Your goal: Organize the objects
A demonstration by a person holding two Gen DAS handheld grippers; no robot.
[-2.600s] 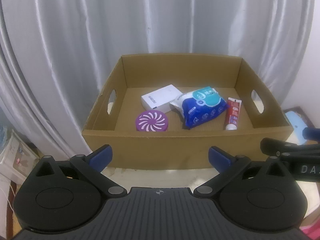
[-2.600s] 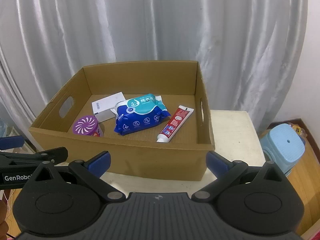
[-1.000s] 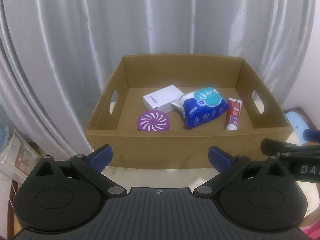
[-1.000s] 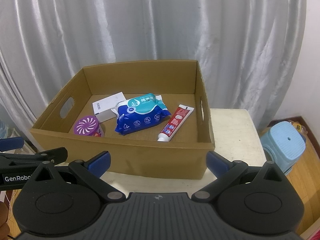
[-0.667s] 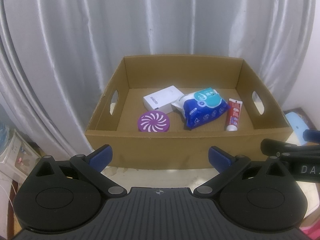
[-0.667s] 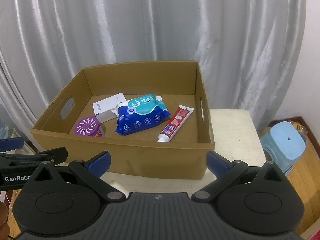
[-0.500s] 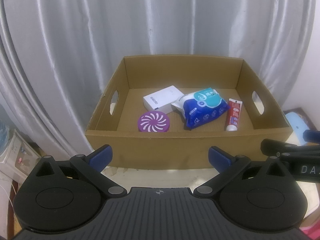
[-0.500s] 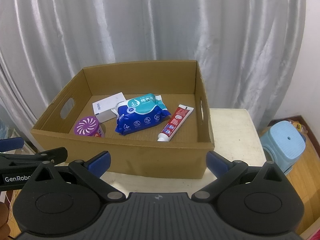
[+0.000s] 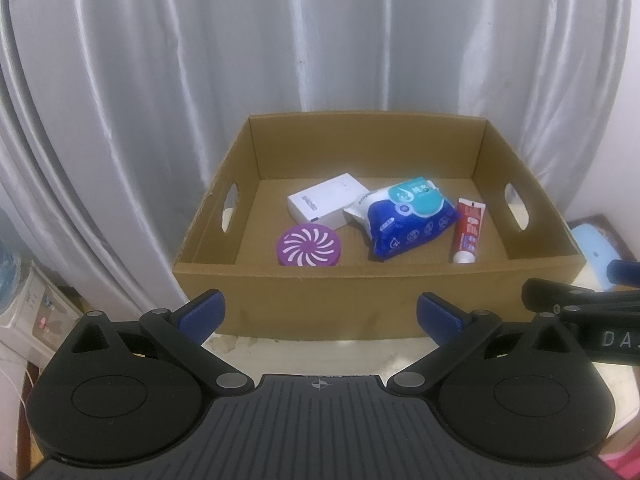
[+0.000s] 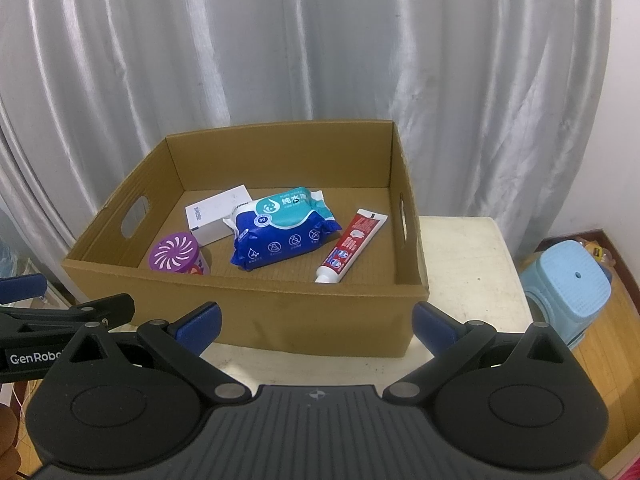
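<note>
both grippers [image 9: 320, 312] [image 10: 316, 320] hover level before box [image 9: 360, 300], fingers spread.

surface: pale table [image 10: 460, 280] | directly on it: one open cardboard box [image 10: 280, 312] | box placement: left part, right part bare
</note>
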